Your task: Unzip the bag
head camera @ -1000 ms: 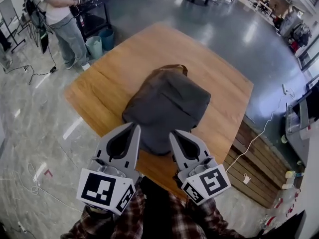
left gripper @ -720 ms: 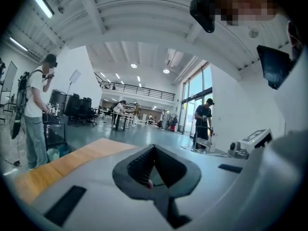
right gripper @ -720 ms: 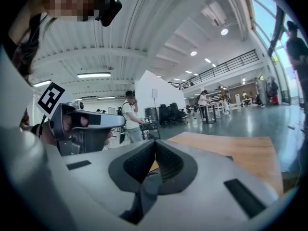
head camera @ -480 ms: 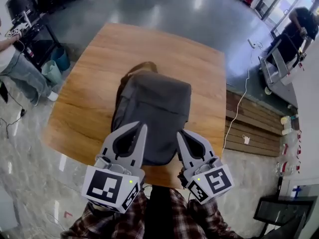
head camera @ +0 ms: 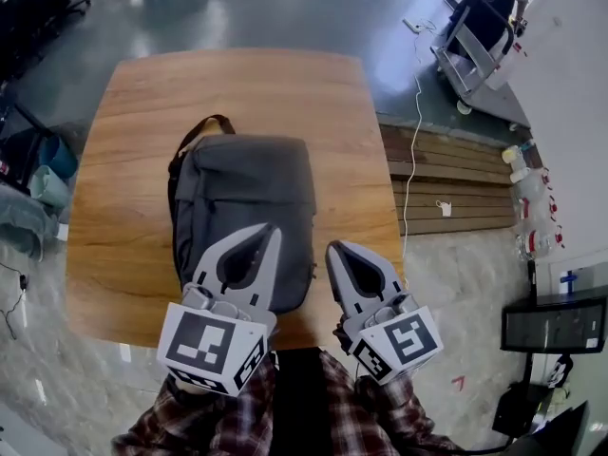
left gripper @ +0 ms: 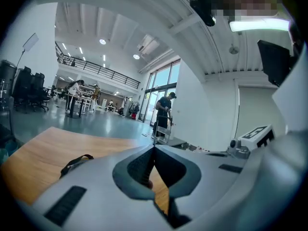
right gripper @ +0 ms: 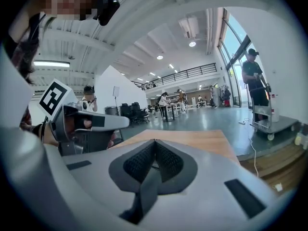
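1. A dark grey backpack (head camera: 242, 198) lies flat on a wooden table (head camera: 228, 84), left of the table's middle and reaching almost to the near edge.
2. Its black carry handle (head camera: 195, 131) loops out at the far left corner of the bag. The same loop shows low on the left in the left gripper view (left gripper: 77, 160).
3. The bag looks closed. I cannot make out its zip or the zip pull from here.
4. The left gripper (head camera: 269, 231) hangs over the near end of the backpack. Its jaws are pressed together at the tips, with nothing between them.
5. The right gripper (head camera: 334, 249) sits just right of the bag's near right corner, over bare wood. Its jaws are also closed tip to tip and empty.
6. Both gripper views look out level across the tabletop, so I cannot tell whether either tip touches the bag.
7. Each gripper carries its marker cube at the near end, the left one (head camera: 214, 350) and the right one (head camera: 399, 345), above plaid sleeves (head camera: 313, 416).
8. Right of the table there is a low slatted wooden platform (head camera: 446, 188) with a white cable (head camera: 410, 160) trailing across it.
9. A person in dark clothes (head camera: 489, 8) stands at a cart in the far right corner.
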`<state>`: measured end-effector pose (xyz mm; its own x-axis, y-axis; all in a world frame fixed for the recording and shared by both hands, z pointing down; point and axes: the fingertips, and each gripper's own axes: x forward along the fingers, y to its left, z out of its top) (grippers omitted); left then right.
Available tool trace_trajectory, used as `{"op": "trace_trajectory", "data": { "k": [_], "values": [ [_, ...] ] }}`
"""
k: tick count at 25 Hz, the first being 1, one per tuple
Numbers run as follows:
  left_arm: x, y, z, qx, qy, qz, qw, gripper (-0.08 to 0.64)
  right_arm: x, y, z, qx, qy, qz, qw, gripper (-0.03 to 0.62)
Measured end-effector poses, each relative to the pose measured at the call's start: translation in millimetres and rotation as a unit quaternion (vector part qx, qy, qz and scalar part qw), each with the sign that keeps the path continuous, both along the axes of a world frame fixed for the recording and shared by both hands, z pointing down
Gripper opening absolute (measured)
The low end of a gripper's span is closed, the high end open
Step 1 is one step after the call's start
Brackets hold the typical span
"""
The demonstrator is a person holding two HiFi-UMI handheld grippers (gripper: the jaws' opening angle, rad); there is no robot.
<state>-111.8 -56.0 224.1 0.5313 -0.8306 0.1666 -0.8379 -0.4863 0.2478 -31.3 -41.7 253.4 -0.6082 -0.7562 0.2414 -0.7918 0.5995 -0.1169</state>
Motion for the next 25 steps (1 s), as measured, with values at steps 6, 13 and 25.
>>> {"op": "trace_trajectory", "data": {
  "k": [6,13,25],
  "values": [
    [25.6,-14.7,45.2,-0.044,-0.033,0.018,0.9983,0.008,33.9,-21.4,26.4,-0.025,0.014,0.021,0.999,0.012],
    [51.8,-24.0,145.7,-0.147,-0.07,0.03,0.9862,0.008,59.8,-35.2,98.9,-0.088,0.038,0.027,0.995,0.012],
    [61.4,-40.9,281.5,-0.286,-0.093,0.02,0.9535,0.008,64.8,-30.6,191.4,-0.183,0.042,0.014,0.982,0.012]
  ]
}}
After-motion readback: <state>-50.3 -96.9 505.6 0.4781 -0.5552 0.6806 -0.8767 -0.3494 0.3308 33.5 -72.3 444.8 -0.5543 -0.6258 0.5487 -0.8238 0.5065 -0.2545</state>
